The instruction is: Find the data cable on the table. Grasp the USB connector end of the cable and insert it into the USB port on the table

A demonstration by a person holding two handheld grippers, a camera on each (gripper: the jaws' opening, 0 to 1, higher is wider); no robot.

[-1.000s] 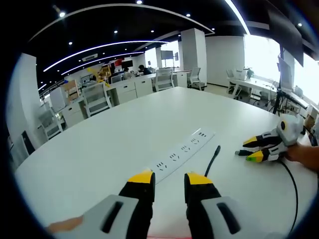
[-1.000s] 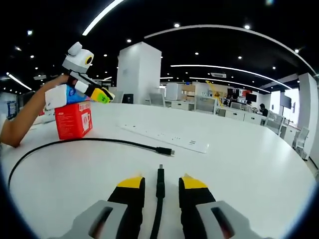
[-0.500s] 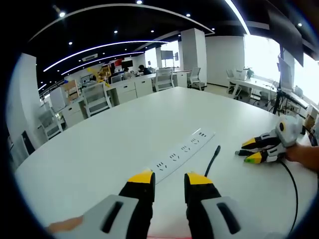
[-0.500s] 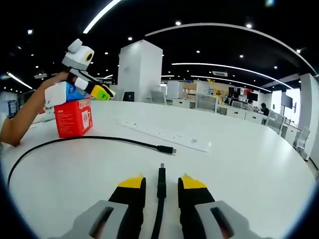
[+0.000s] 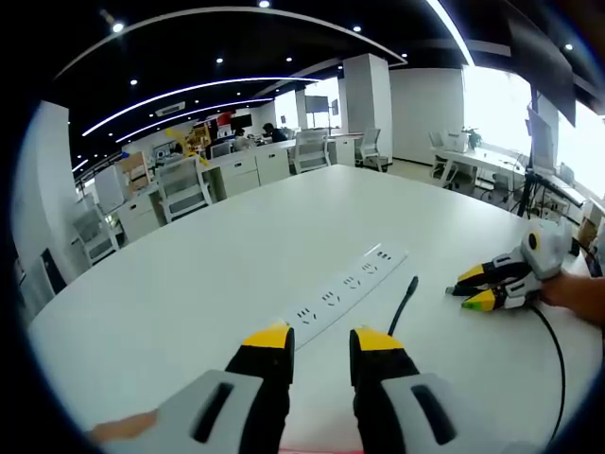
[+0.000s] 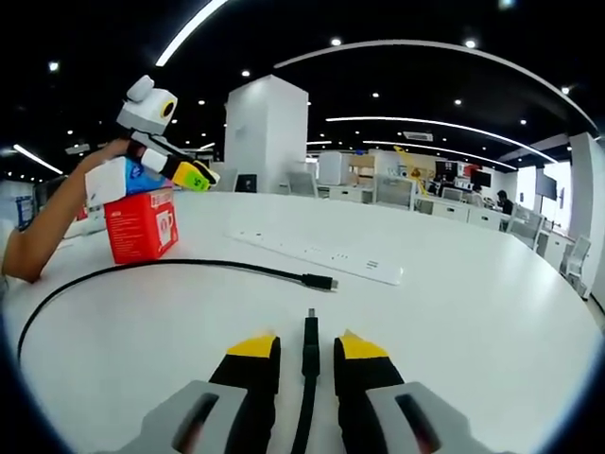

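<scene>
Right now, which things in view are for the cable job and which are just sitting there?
For the job:
data cable
cable end between right gripper jaws
power strip on table

Lying about:
red box
office chairs behind

Black cable (image 6: 189, 265); white power strip (image 6: 317, 255); red box (image 6: 140, 225).
</scene>
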